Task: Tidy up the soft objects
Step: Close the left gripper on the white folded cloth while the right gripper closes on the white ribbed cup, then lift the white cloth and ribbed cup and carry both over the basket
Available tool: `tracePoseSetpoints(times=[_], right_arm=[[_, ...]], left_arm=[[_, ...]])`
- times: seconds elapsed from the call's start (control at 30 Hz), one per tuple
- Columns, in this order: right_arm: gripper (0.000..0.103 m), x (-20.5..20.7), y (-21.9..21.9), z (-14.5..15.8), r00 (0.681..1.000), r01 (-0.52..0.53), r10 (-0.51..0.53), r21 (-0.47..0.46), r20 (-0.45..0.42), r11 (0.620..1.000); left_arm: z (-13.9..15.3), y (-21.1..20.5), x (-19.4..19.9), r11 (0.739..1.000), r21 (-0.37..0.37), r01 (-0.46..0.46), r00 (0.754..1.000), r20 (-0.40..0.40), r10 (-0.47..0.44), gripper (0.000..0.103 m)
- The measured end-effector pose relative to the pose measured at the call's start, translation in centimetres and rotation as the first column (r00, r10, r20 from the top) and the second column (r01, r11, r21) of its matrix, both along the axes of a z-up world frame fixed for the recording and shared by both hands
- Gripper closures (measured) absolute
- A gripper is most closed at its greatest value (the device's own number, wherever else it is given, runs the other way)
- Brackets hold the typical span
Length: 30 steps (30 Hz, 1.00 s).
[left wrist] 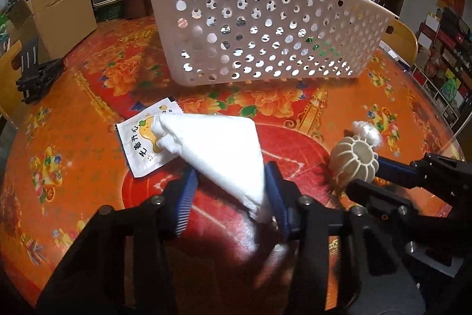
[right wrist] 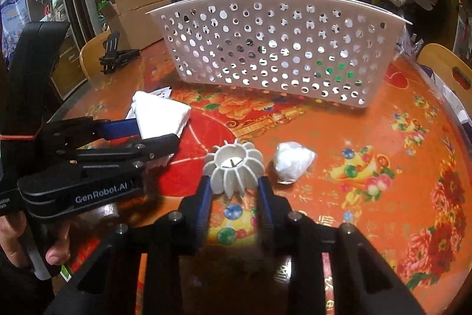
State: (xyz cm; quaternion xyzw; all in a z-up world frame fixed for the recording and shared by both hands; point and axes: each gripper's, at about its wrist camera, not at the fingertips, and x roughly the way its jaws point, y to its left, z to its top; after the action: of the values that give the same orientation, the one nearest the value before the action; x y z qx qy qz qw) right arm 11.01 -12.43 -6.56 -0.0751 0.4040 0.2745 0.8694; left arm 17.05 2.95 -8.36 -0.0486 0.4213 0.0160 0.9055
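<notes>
A white folded cloth (left wrist: 224, 149) lies on the table between the blue pads of my left gripper (left wrist: 231, 182), which is shut on its near corner. From the right wrist view the same cloth (right wrist: 160, 115) sits in the left gripper (right wrist: 157, 135). A ribbed, pumpkin-shaped soft ball (right wrist: 236, 167) is squeezed between the pads of my right gripper (right wrist: 234, 186), resting on the tablecloth. The ball (left wrist: 354, 161) and right gripper (left wrist: 377, 182) also show at the right of the left wrist view. The white perforated basket (left wrist: 265, 28) (right wrist: 274, 49) stands behind both.
A printed sachet (left wrist: 144, 146) lies partly under the cloth's far corner. A crumpled white plastic-wrapped lump (right wrist: 293, 164) sits just right of the ball. A black folding stand (left wrist: 38, 73) and a cardboard box (left wrist: 59, 11) are at the far left. Shelves and bags crowd the back.
</notes>
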Motion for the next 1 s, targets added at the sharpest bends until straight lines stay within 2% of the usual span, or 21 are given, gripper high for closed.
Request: tracePoseSetpoints(times=[0.13,0.33,1.0], right_arm=[[0.072,-0.1,-0.4,0.2,1.0,-0.002,0.002,0.027,0.004,1.0],[0.073,-0.2,-0.8,0.4,1.0,-0.005,0.005,0.062,0.005,0.998],[0.073,-1.0,-1.3,1.2,0.999,-0.006,0.001,0.088,0.047,0.996]], left_arm=[[0.1,0.5,-0.4,1.0,-0.021,-0.001,1.0,0.015,0.002,0.074],[0.5,0.6,-1.1,1.0,-0.027,0.009,0.999,0.042,-0.008,0.08],[1.9,0.1,-3.1,1.0,-0.001,0.019,0.989,0.146,-0.019,0.086]])
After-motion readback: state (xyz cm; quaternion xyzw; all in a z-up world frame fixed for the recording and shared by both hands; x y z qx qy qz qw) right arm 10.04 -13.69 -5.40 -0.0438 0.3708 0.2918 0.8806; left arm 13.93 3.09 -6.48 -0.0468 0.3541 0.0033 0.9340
